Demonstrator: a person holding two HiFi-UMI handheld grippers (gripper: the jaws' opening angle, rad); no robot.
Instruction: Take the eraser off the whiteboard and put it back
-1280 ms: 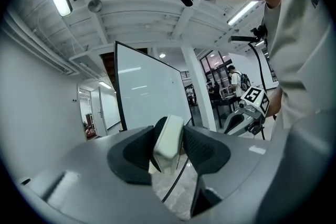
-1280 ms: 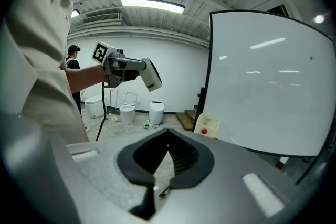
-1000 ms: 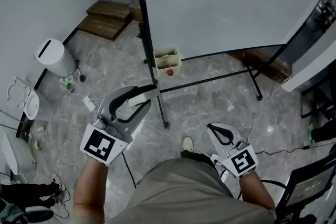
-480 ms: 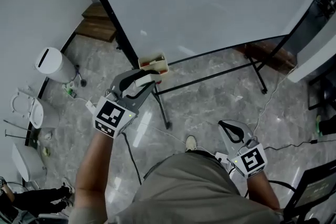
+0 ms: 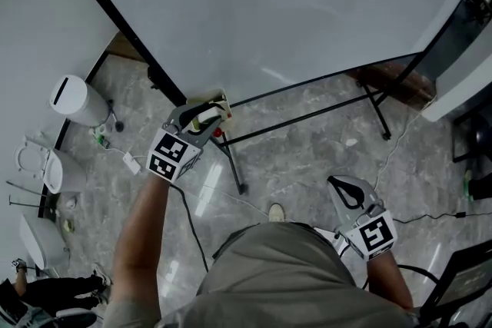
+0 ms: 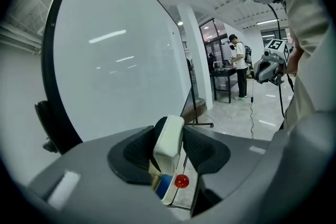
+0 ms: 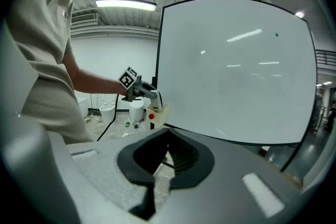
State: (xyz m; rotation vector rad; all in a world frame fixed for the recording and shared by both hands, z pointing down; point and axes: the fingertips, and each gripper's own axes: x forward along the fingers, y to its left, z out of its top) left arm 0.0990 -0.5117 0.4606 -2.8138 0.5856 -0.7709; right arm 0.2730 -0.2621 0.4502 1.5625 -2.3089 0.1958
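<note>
The white eraser [image 6: 169, 140] sits upright between the pads of my left gripper [image 6: 171, 131], which is shut on it. In the head view this gripper [image 5: 204, 116] with the eraser [image 5: 207, 117] is at the whiteboard's [image 5: 292, 4] lower left corner, just above a small cream tray [image 5: 221, 99] fixed there. The tray [image 6: 167, 192] holds a blue item, and a red ball [image 6: 181, 181] shows beside it. My right gripper [image 5: 347, 187] hangs low at the right, shut and empty, its tips [image 7: 167, 134] meeting. It looks towards the whiteboard [image 7: 236, 71] and the left gripper [image 7: 143, 91].
The board's black stand legs [image 5: 307, 116] cross the marble floor. A white bin [image 5: 77, 99] and cables lie at the left, and a dark chair [image 5: 461, 273] is at the bottom right. A person [image 6: 239, 65] stands far off by a table.
My left gripper has carried the eraser forward and down to the board's lower left corner, beside the cream tray. The right gripper has drifted a little to the right.
</note>
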